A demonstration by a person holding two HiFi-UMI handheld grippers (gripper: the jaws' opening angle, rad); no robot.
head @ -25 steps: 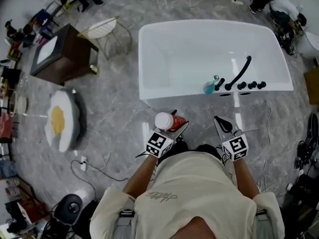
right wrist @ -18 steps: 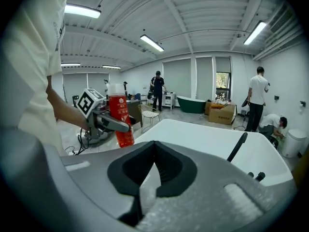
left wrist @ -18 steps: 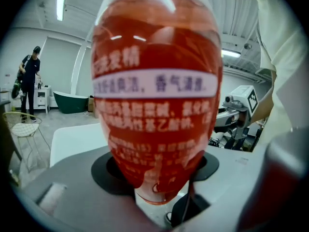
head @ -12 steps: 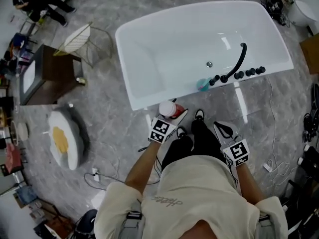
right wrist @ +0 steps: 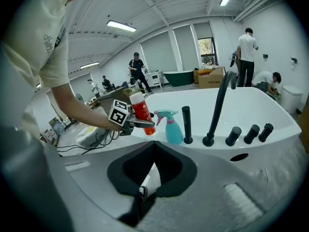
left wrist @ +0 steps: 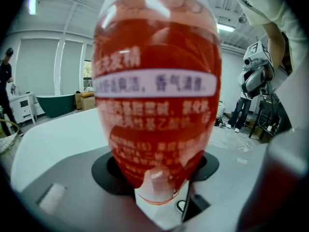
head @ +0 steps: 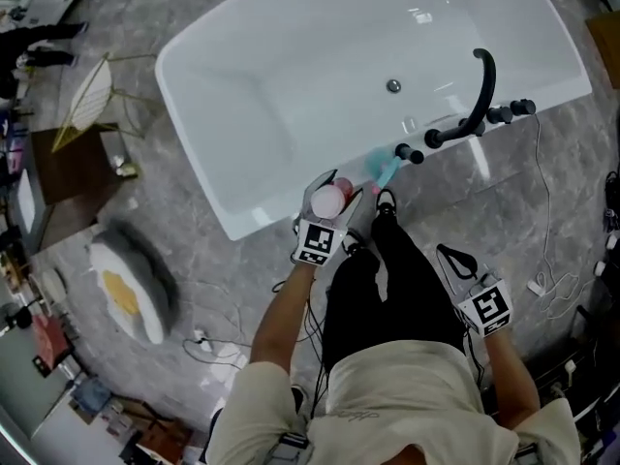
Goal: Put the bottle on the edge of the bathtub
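A red bottle with a white cap is upright in my left gripper, which is shut on its body. In the left gripper view the bottle fills the frame between the jaws. The head view shows it over the near rim of the white bathtub, just left of a teal spray bottle. From the right gripper view, the red bottle hangs beside the spray bottle above the tub edge. My right gripper is back from the tub, shut and holding nothing.
A black faucet and knobs stand on the tub's near rim, right of the spray bottle. An egg-shaped cushion, a wire chair and a brown cabinet are on the floor at left. Cables trail at right. People stand beyond.
The person has stepped up to the tub. My left gripper has carried the bottle forward to the near rim beside the spray bottle. My right gripper stays back, still shut.
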